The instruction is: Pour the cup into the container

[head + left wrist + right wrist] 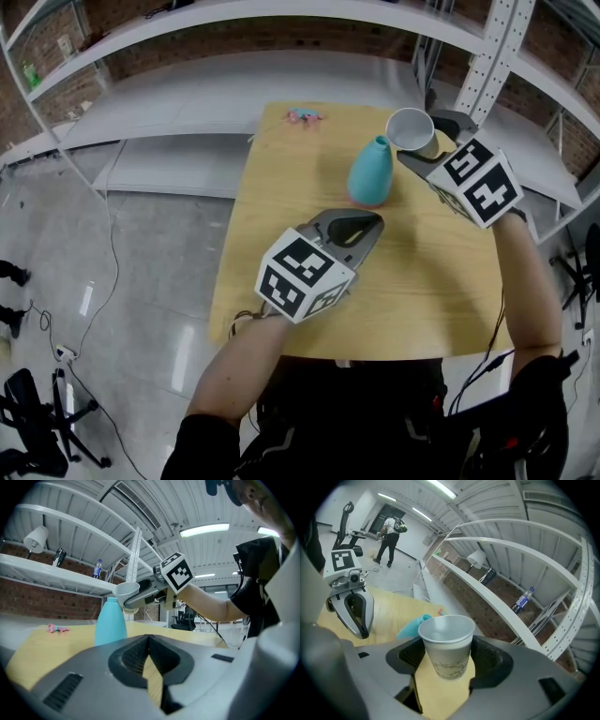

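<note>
Now: wooden surface point(441, 309) carries the items. L gripper point(372, 223) points at the container, fingers closed together, nothing between. R gripper point(419, 150) is raised, fingers clamped on cup point(410, 128). Teal container point(371, 173) stands upright mid-surface. Cup is tilted, just beside container's neck. Small pink obj point(303, 116) lies at far edge.

Pink item point(303, 116), far end of bench point(281, 234): too small to identify.
Right gripper view: teal container point(412, 626) mostly hidden behind cup point(446, 644) and right tongs point(446, 657); only sliver of body shows at left.
Left gripper view: container mouth covered by cup rim.
Head view: cup's lower body hidden inside tongs; near edge of bench partly covered by person's forearms point(246, 361).
Cup contents: cannot tell.
</note>
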`<state>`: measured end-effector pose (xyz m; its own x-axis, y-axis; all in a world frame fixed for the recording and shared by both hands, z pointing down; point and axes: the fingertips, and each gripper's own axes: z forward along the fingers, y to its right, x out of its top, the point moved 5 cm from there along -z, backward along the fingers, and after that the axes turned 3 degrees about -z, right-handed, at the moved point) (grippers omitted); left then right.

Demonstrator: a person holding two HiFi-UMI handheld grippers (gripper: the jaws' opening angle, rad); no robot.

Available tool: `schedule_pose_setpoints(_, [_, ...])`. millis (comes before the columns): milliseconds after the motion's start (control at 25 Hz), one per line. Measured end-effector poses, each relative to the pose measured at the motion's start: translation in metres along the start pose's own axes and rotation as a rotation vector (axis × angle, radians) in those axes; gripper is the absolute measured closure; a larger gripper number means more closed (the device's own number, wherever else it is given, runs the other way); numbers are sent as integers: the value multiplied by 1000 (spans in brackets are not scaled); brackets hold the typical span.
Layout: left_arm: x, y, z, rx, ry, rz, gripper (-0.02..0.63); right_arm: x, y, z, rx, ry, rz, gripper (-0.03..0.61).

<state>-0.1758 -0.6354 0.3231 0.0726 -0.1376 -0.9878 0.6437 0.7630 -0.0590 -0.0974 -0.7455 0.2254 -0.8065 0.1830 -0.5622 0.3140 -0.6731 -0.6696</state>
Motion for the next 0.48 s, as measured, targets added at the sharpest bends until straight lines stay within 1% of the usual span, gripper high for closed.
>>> schedule_pose_setpoints(480, [0,-1,-1,10,4,0,612,8,2,3,-58,-58,-147,273])
